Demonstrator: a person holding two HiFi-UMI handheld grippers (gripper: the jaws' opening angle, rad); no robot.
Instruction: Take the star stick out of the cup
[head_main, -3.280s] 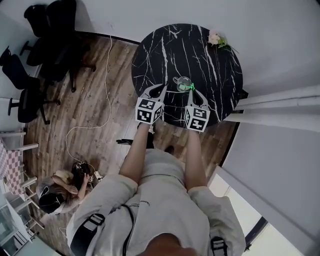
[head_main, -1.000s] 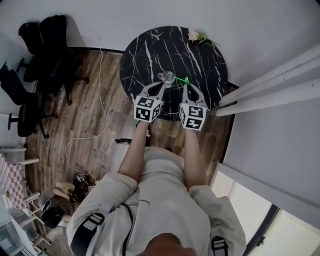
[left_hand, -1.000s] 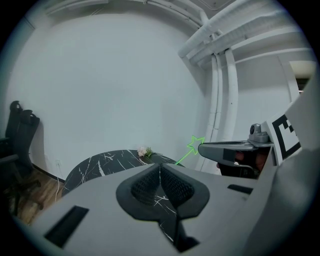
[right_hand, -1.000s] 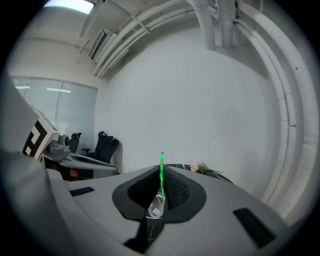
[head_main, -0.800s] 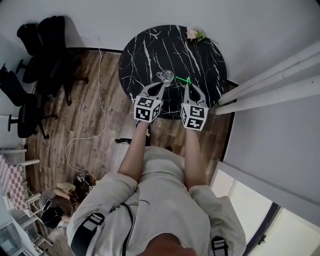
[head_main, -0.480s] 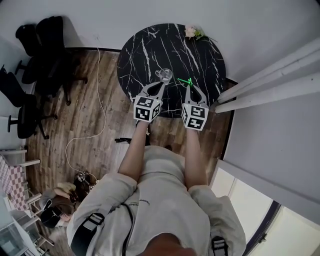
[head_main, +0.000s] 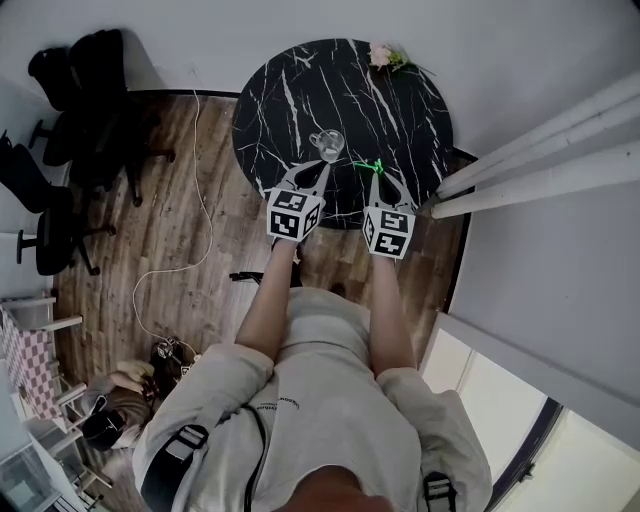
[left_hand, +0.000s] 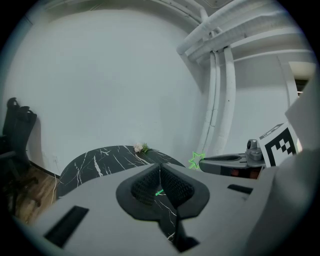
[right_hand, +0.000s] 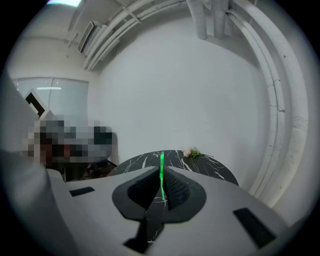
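Observation:
A clear glass cup (head_main: 327, 143) stands on the round black marble table (head_main: 300, 90). The green star stick (head_main: 367, 165) is out of the cup and to its right, pinched in my right gripper (head_main: 374, 172). In the right gripper view the stick (right_hand: 161, 167) stands upright between the shut jaws of the right gripper (right_hand: 162, 176). My left gripper (head_main: 322, 165) sits just below the cup, apart from it. In the left gripper view the left gripper (left_hand: 160, 168) is shut with nothing held, and the star (left_hand: 196, 160) shows at the right gripper's tip. The cup is hidden there.
A small flower sprig (head_main: 383, 56) lies at the table's far edge. White pipes (head_main: 540, 150) run along the wall on the right. Black office chairs (head_main: 90, 70) stand at the left, a cable (head_main: 195, 150) trails over the wooden floor, and a person (head_main: 110, 400) crouches at lower left.
The stick was in the cup a few seconds ago. Over the last second my right gripper has carried it further right of the cup and lower. The left gripper has stayed near the cup.

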